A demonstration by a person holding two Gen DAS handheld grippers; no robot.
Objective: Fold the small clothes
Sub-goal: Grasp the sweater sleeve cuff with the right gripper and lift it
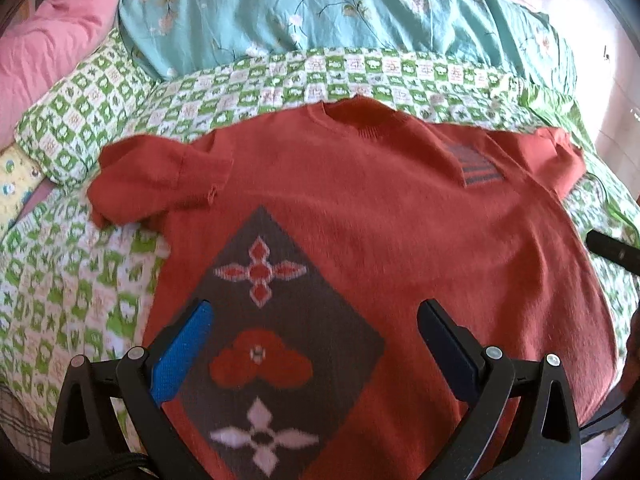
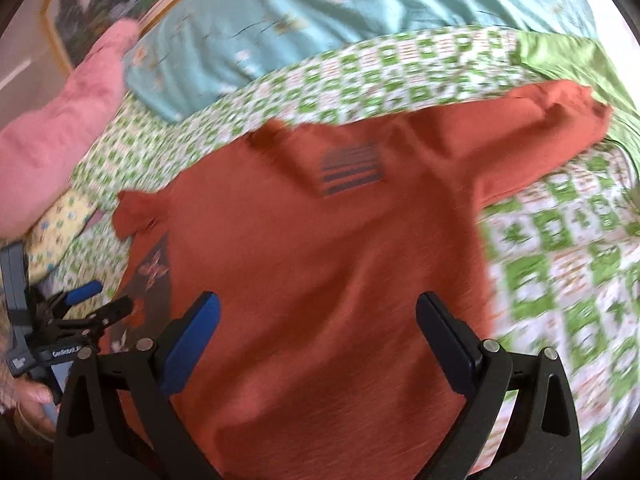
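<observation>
Red-orange knit sweater (image 1: 360,208) spread flat, front up, on bed with green-and-white checked quilt (image 1: 80,288). Collar far from the tongs, hem nearest, so long axis runs straight away from both wrist cameras. Grey diamond panel (image 1: 276,340) with flower motifs on the sweater's left half; striped flag patch (image 1: 478,166) on the chest to the right.

Left tongs (image 1: 316,344) spread wide, empty, hovering over the diamond panel near the hem. Right tongs (image 2: 318,340) also spread wide, empty, over plain knit on the right half of the body. Contact with cloth not clear in either view.

Left sleeve (image 1: 156,176) bunched, folded in beside the shoulder; right sleeve (image 2: 540,128) stretched out sideways over the quilt, up and right of the right tongs. Right view motion-blurred.

Teal floral duvet (image 1: 320,12) and pink pillow (image 1: 52,48) behind the collar, well apart from the sweater.

Likely next: sleeve or side fold inward. Each sleeve lies nearer its own-side tongs; both forward and outward from the present hover.
</observation>
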